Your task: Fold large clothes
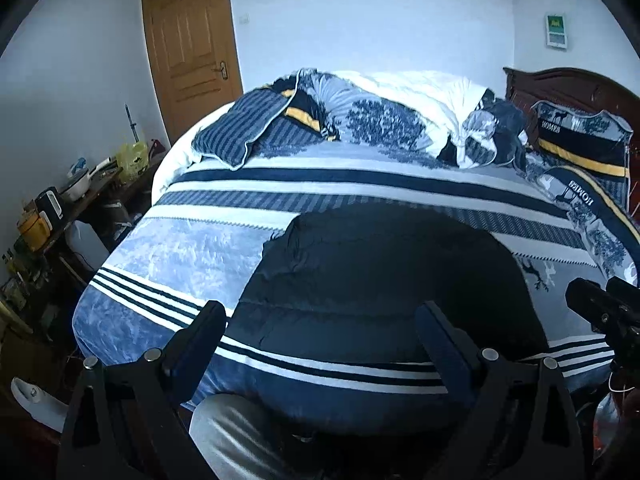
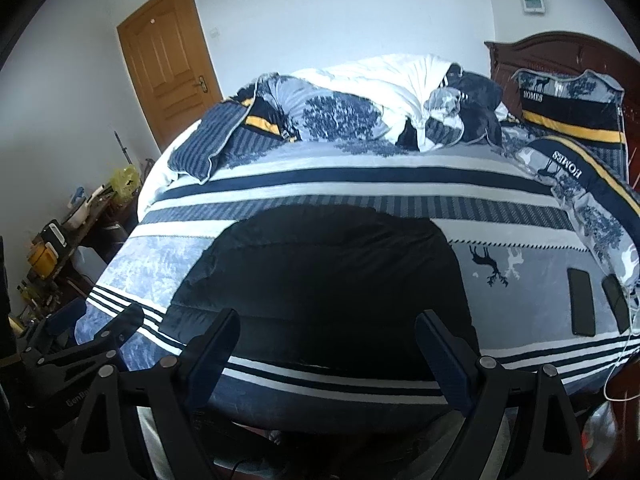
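A dark navy padded jacket lies flat on the bed's blue striped sheet, near the front edge; it also shows in the right wrist view. My left gripper is open and empty, held above the jacket's near edge. My right gripper is open and empty too, just in front of the jacket. The left gripper shows at the lower left of the right wrist view. The right gripper's tip shows at the right edge of the left wrist view.
A rumpled duvet and pillows are heaped at the far end by the wooden headboard. Two phones lie on the sheet at right. A cluttered side table stands at left, a door behind.
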`<state>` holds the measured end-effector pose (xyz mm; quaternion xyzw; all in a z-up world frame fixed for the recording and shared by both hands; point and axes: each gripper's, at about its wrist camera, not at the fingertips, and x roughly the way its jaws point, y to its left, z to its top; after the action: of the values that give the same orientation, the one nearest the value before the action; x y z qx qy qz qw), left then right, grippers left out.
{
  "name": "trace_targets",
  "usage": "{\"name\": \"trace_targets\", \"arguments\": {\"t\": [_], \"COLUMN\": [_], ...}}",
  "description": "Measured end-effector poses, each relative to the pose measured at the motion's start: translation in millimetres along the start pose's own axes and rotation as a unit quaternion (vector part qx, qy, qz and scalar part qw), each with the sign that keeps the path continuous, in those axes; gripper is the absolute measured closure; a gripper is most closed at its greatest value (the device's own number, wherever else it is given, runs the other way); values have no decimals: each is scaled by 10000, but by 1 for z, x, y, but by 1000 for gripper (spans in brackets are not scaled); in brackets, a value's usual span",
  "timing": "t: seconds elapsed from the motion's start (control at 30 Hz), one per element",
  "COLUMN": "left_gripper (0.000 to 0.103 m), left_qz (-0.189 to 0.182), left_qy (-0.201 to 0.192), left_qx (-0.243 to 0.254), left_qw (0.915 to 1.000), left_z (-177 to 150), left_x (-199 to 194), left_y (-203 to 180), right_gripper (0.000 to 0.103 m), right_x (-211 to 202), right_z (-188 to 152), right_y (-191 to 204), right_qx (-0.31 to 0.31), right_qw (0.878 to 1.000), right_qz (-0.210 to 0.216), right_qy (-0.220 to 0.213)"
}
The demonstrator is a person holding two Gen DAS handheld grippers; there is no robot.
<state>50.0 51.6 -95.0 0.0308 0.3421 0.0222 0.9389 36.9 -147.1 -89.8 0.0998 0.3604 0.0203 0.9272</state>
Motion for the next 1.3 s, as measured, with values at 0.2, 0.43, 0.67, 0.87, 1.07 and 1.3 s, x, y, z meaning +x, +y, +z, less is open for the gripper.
{"name": "trace_targets", "arguments": {"t": [0.2,0.43,0.67,0.87,1.07,1.3], "left_gripper": [7,7,7,7,7,7], "left_qz": [-44,-62,-6,27,73,-155], "left_qy": [-143,-163,-144,-124,-86,-55], "left_qx": [14,-8,19,53,113,167], "left_qw": [9999,9998,9999,9999,9999,9997], "left_z": [1,3,2,2,3,-7], "left_x": [-20,-25,-27,-28,-20,8], "left_y": [1,0,-3,-5,-11,-14], "right_gripper": [12,12,12,12,12,12], "right_x": [-29,-42,-42,-44,-43,-24], "right_z": [-2,-1,-1,-3,-1,-1], "right_y": [7,8,5,5,1,-6], "right_qx": [-53,-87,-56,-57,-8,45], "right_qw": [9997,9993,9993,9992,9993,9997], "right_qz": [9,19,43,65,48,40], "right_qy": [-247,-359,-365,-389,-370,-219]}}
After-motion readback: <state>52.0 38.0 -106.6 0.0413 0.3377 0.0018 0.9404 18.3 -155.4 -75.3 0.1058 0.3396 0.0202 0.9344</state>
